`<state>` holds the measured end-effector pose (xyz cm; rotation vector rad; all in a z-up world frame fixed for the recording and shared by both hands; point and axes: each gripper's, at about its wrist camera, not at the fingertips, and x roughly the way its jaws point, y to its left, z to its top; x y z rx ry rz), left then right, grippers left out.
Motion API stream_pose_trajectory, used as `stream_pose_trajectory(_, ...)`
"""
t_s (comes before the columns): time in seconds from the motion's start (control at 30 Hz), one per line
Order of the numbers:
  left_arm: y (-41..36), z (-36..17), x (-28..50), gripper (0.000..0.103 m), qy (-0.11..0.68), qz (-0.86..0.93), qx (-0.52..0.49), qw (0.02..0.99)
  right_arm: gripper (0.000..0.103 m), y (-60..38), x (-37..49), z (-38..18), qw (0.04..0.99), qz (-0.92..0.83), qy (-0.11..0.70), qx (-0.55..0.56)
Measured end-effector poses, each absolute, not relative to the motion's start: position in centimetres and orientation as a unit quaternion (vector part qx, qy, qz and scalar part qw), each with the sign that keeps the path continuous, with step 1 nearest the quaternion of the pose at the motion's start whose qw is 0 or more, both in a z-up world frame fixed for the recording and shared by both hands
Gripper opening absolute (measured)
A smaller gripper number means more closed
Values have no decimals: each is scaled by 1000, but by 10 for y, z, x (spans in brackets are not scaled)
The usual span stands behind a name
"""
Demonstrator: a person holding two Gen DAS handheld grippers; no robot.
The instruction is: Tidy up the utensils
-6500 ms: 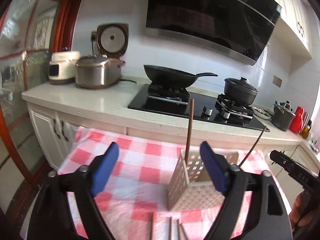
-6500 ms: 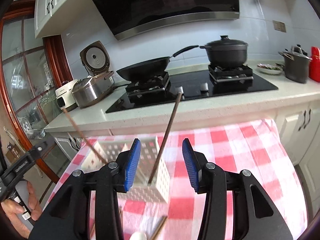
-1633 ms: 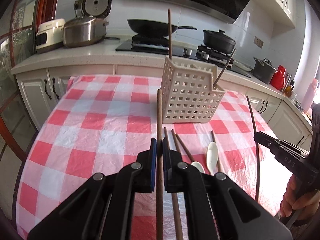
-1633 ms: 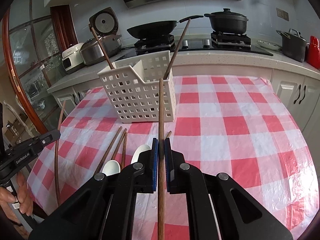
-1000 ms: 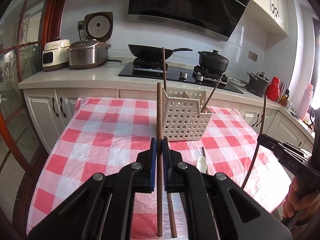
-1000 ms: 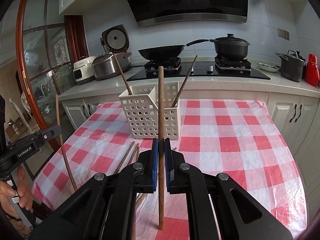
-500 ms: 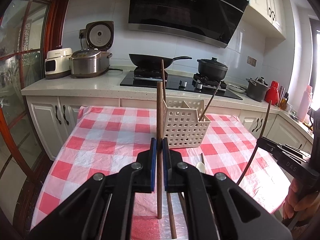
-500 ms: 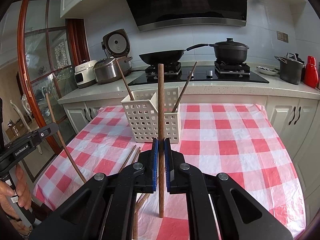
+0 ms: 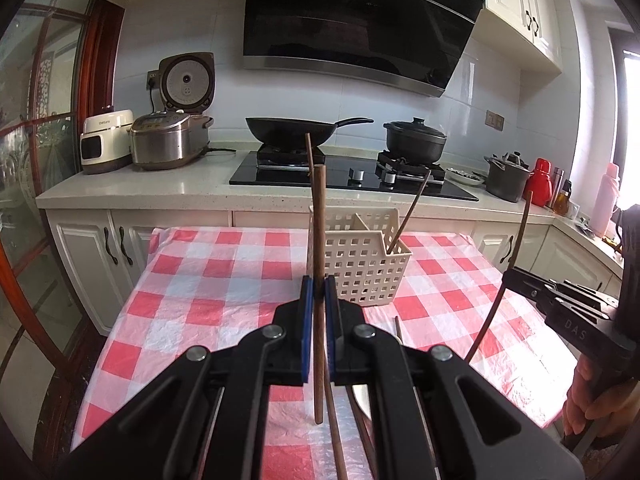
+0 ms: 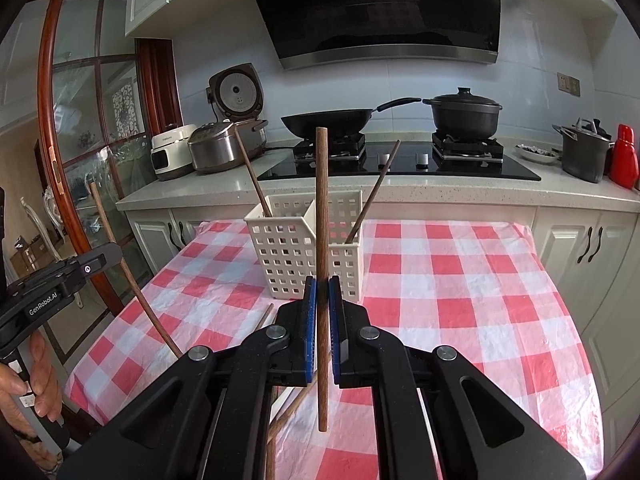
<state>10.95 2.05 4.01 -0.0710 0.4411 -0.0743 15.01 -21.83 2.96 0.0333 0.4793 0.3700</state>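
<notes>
A white perforated utensil basket (image 9: pixel 362 266) (image 10: pixel 298 258) stands on the red-checked table with two brown chopsticks leaning in it. My left gripper (image 9: pixel 319 292) is shut on a brown chopstick (image 9: pixel 319 240), held upright above the table, in front of the basket. My right gripper (image 10: pixel 322 292) is shut on another brown chopstick (image 10: pixel 321 208), also upright in front of the basket. Each gripper with its chopstick shows at the edge of the other's view. Loose chopsticks (image 9: pixel 336 432) (image 10: pixel 288 408) lie on the cloth below the grippers.
The red-checked tablecloth (image 10: pixel 460 292) covers the table. Behind it runs a counter with a wok (image 10: pixel 328 122), a black pot (image 10: pixel 464 114), rice cookers (image 9: pixel 170 146) and a red bottle (image 10: pixel 624 156). A wood-framed glass door (image 10: pixel 76 140) stands at the left.
Both grippers have lifted higher and tilted up, each with its chopstick, which now stands upright. The basket looks farther and lower. The loose utensils have dropped toward the bottom edge.
</notes>
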Motion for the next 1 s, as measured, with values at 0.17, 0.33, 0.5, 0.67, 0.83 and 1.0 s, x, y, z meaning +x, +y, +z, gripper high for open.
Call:
stream_pose_trajectory(0.17,13,52,114,6,210,-44,-22,977,6,-218,154,45,959,182,219,14)
stream_pose_trajectory(0.33,5,62,120,6,202,-49,-9,978,6,-219,161,58,962,178,209,8)
stream_pose_trajectory(0.5,5,77,128,6,191,-42,-4,981,6,-217,170,66,963,176,201,4)
stream_pose_trajectory(0.67,6,92,137,6,179,-38,0,983,6,-214,181,72,964,175,198,3)
stream_pose_trajectory(0.83,4,111,147,6,164,-36,1,986,6,-212,196,78,964,177,198,10)
stream_pose_trajectory(1.0,2,127,162,6,151,-34,-6,988,6,-208,210,85,963,183,197,16)
